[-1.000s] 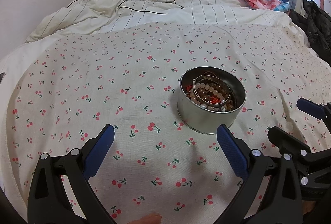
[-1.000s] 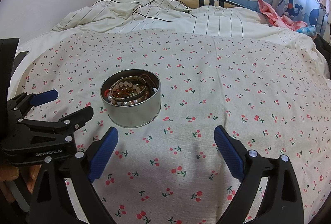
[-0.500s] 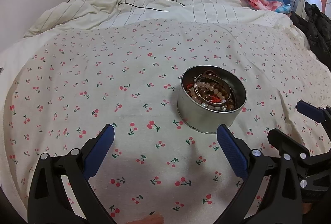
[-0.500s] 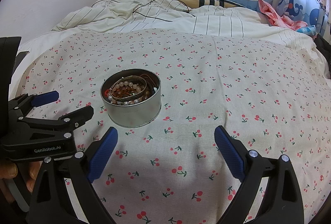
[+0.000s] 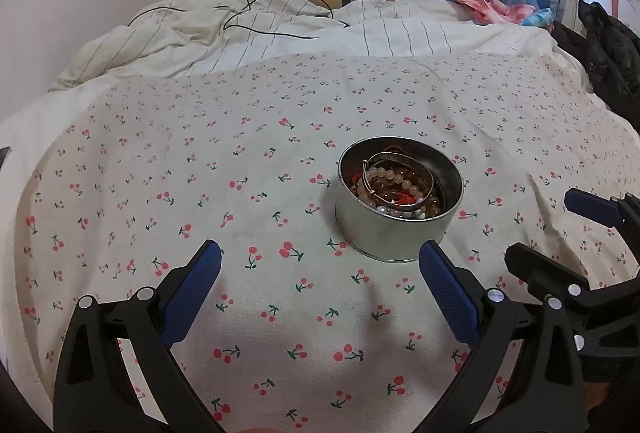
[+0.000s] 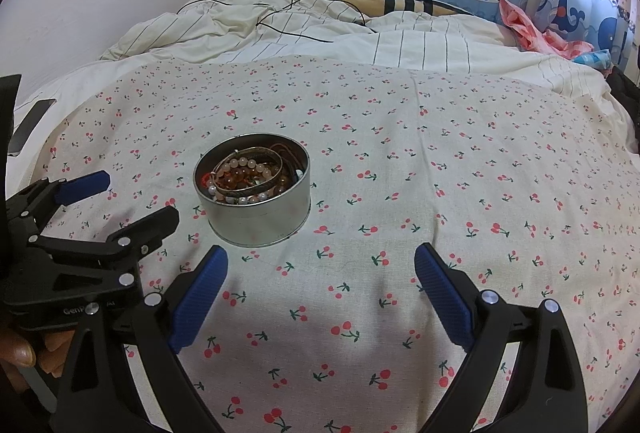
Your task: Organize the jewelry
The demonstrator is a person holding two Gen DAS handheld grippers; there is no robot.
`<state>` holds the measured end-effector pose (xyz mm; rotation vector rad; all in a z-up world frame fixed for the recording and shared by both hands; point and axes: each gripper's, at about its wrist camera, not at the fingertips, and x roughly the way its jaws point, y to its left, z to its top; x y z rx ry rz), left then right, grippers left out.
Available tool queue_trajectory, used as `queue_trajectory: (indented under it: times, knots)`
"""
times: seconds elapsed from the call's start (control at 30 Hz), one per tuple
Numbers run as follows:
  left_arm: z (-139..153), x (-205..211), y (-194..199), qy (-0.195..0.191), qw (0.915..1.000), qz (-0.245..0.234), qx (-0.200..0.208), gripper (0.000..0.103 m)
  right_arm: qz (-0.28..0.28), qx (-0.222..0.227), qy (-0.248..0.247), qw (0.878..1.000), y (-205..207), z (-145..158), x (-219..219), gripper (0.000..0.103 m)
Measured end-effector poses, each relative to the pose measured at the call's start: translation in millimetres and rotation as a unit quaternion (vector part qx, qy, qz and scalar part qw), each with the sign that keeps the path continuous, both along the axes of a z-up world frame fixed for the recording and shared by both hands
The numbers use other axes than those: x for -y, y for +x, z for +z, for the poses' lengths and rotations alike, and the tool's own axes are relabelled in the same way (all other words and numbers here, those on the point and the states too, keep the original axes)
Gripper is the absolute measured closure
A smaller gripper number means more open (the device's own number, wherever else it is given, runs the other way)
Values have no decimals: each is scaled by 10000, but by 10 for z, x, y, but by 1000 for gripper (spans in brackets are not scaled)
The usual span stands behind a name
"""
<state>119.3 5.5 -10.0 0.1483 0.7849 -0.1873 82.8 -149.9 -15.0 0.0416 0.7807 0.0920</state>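
A round metal tin stands on the cherry-print cloth, holding bead bracelets and a metal bangle. My left gripper is open and empty, its right fingertip just in front of the tin. In the right wrist view the tin lies ahead and to the left of my open, empty right gripper, with the jewelry piled inside. The left gripper shows at that view's left, beside the tin. The right gripper shows at the left wrist view's right edge.
The cherry-print cloth covers the bed. A striped duvet with a black cable lies behind it. Dark clothing sits at the right, a phone at the left edge. A hand holds the left gripper.
The left wrist view has tilted up a little, showing more of the curtain. The tin, its contents and the right gripper have stayed put.
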Motion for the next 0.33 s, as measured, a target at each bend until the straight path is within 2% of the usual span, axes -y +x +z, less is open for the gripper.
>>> queue_trajectory:
  times: [0.17,0.33]
  knots:
    - [15,-52,64,-219,9996,39,-187,8,-42,2,15,10000,-3,-15,14,12]
    - [-15,-28,71,-116,9996,13,-239,8,-23,-6,5,10000,-5,0,28,12]
